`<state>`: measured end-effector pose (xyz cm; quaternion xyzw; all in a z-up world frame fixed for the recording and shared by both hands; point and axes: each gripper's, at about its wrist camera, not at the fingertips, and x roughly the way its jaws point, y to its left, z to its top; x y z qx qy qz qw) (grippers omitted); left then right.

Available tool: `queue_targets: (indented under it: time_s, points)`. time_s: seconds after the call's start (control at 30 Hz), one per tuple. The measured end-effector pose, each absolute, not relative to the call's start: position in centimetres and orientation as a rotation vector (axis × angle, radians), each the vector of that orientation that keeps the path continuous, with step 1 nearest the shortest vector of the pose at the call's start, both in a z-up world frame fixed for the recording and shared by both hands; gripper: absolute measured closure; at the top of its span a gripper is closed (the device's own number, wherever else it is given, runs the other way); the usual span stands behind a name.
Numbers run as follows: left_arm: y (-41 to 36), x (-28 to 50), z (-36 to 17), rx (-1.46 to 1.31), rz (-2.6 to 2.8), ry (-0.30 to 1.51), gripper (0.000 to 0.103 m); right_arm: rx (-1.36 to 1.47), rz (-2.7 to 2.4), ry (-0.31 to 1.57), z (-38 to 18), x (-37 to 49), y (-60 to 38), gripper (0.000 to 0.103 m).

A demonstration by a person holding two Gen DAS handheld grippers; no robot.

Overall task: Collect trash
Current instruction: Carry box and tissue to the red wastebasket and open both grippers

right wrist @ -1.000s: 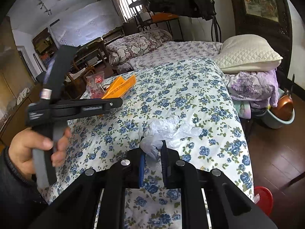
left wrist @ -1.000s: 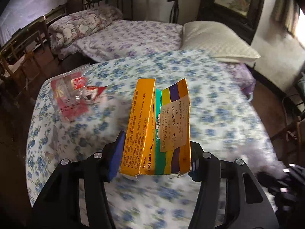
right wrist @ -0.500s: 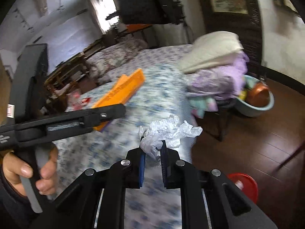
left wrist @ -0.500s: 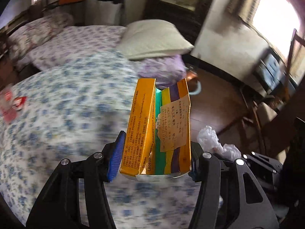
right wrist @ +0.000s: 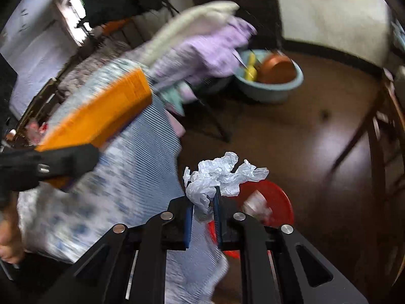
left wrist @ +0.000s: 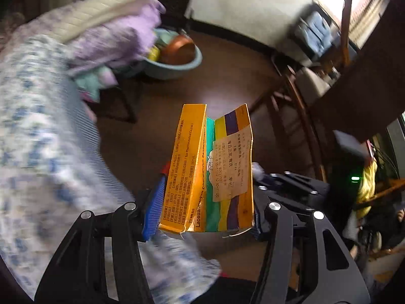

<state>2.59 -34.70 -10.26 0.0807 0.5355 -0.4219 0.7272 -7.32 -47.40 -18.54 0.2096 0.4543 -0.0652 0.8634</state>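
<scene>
My left gripper point(left wrist: 202, 217) clamps the orange box point(left wrist: 207, 169), long axis pointing away along the fingers, beside the bed point(left wrist: 38, 139). My right gripper point(right wrist: 203, 215) pinches crumpled plastic point(right wrist: 217, 177) past the bed's corner.

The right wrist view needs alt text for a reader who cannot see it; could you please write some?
The right gripper pinches a crumpled white plastic wrapper above a round red bin on the dark wooden floor. At left, the left gripper holds an orange cardboard box over a blue-flowered bedspread; a pale blue basin sits behind.
</scene>
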Motion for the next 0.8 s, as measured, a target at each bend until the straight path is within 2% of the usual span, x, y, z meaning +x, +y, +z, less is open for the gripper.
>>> queue_targets:
  time_s: [0.3,0.57,0.63,0.67,0.7,0.73,0.8]
  points:
    - [-39.7,1.2,-15.1,0.229,-0.942,1.311,0.048,0.516,-0.176,1.000,-23.1,-8.8,-50.2,0.089]
    - [-40.8,1.4,-17.6,0.199,-0.920,1.393,0.047,0.539,-0.179,1.026,-24.9,-8.7,-50.4,0.088]
    - [-41.1,1.2,-17.9,0.225,-0.899,1.388,0.044,0.535,-0.202,1.021,-25.1,-8.9,-50.8,0.085]
    - [-41.2,1.3,-18.1,0.230,-0.887,1.384,0.044,0.543,-0.215,0.994,-25.1,-9.2,-51.0,0.080]
    - [-41.3,1.4,-18.3,0.222,-0.881,1.387,0.043,0.564,-0.211,0.969,-25.2,-9.4,-51.3,0.068]
    - [-41.4,1.6,-18.7,0.196,-0.882,1.408,0.040,0.577,-0.204,0.966,-25.4,-9.5,-51.4,0.065]
    - [-41.5,2.1,-19.2,0.166,-0.870,1.432,0.029,0.567,-0.212,0.983,-25.8,-9.5,-51.3,0.064]
